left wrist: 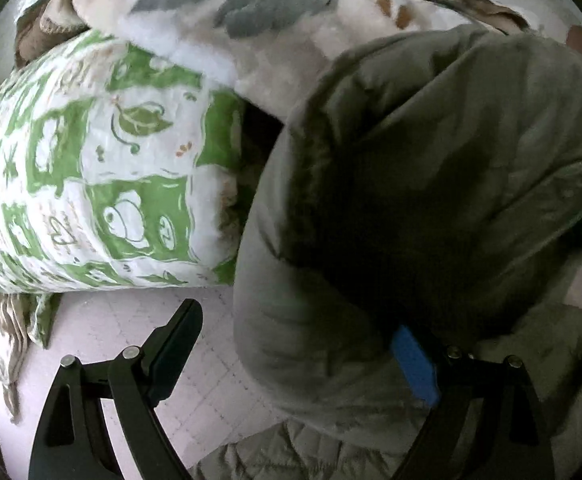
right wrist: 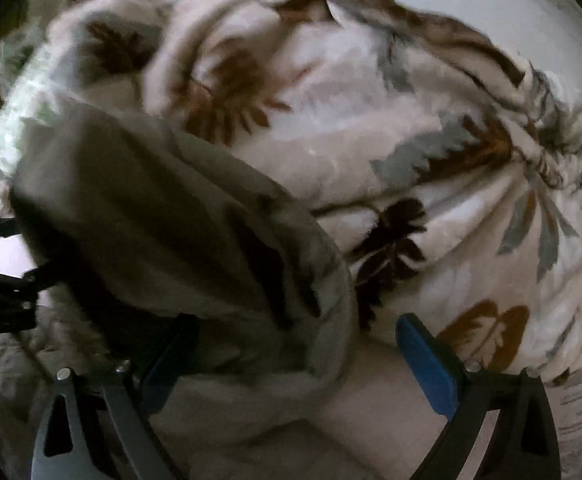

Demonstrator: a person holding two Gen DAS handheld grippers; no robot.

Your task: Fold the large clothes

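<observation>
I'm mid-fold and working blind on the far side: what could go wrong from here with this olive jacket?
1. Both tongs, left and right, look wide open around the olive jacket, so the raised fold may slump.
2. The leaf-print blanket and green-patterned quilt crowd close; closing could snag them.

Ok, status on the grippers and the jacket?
Left gripper and right gripper open, jaws astride olive padded jacket, no clamp. Leaf-print fleece blanket bunched behind.

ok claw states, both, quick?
Left claw: open, jacket bulging between the fingers, no clamp.
Right claw: open, jacket fold between the fingers.
</observation>
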